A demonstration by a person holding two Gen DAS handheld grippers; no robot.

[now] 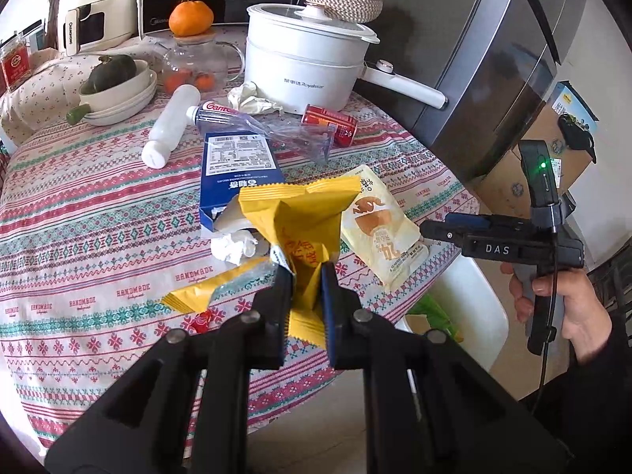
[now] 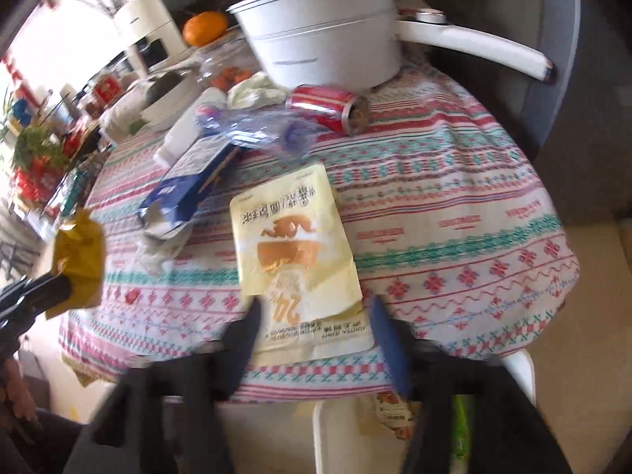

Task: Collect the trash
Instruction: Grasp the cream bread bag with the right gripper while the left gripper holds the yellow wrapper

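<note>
My left gripper (image 1: 304, 272) is shut on a yellow snack wrapper (image 1: 304, 217) and holds it above the table's front edge; it also shows in the right wrist view (image 2: 79, 260). My right gripper (image 2: 316, 312) is open, its fingers on either side of the near end of a pale yellow pouch (image 2: 292, 237) lying flat on the patterned tablecloth (image 2: 454, 205). The pouch also shows in the left wrist view (image 1: 379, 221), with the right gripper (image 1: 424, 231) just beside it. A second yellow wrapper (image 1: 213, 288), a blue carton (image 1: 237, 173), crumpled tissues (image 1: 233, 247) and a red can (image 1: 330, 124) lie on the table.
A white electric pot (image 1: 304, 63), stacked bowls (image 1: 118, 94), a glass teapot (image 1: 189, 63), a white bottle (image 1: 172, 124) and a clear plastic bag (image 1: 292, 134) crowd the back. A white bin (image 2: 355, 426) with trash stands below the front edge. A grey fridge (image 1: 493, 79) is on the right.
</note>
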